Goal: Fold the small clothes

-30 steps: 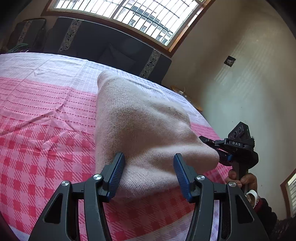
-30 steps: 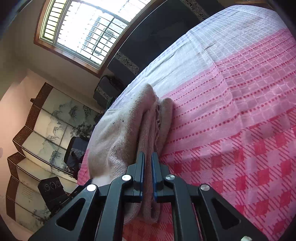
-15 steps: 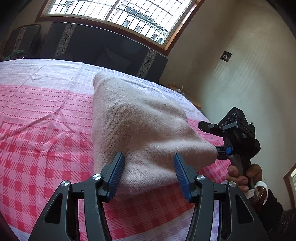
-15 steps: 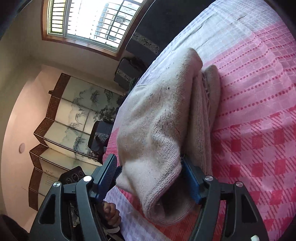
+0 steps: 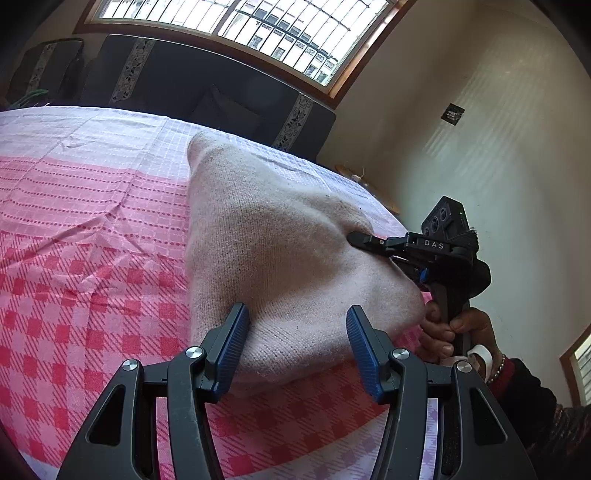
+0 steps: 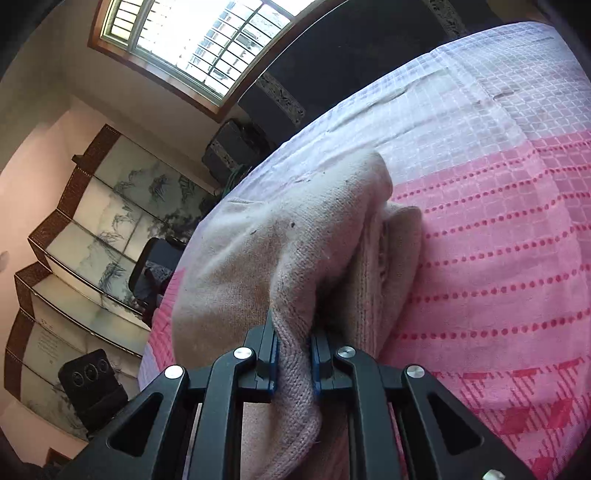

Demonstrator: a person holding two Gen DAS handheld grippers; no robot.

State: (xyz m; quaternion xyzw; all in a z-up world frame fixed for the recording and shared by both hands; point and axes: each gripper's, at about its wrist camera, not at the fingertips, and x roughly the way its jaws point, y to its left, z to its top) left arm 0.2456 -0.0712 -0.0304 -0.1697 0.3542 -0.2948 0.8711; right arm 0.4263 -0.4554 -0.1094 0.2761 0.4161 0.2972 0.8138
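Note:
A folded pale pink knitted garment lies on the pink checked cloth. My left gripper is open, its blue pads either side of the garment's near edge, not gripping. My right gripper is shut on a fold of the garment's top layer. In the left wrist view the right gripper bites into the garment's right side, held by a hand.
A dark sofa stands behind the covered surface under a barred window. A painted folding screen stands at the left in the right wrist view. A beige wall is at the right.
My right gripper was shut on the edge, opened half a second ago, and has closed again on a fold of the top layer. My left gripper stayed open in place.

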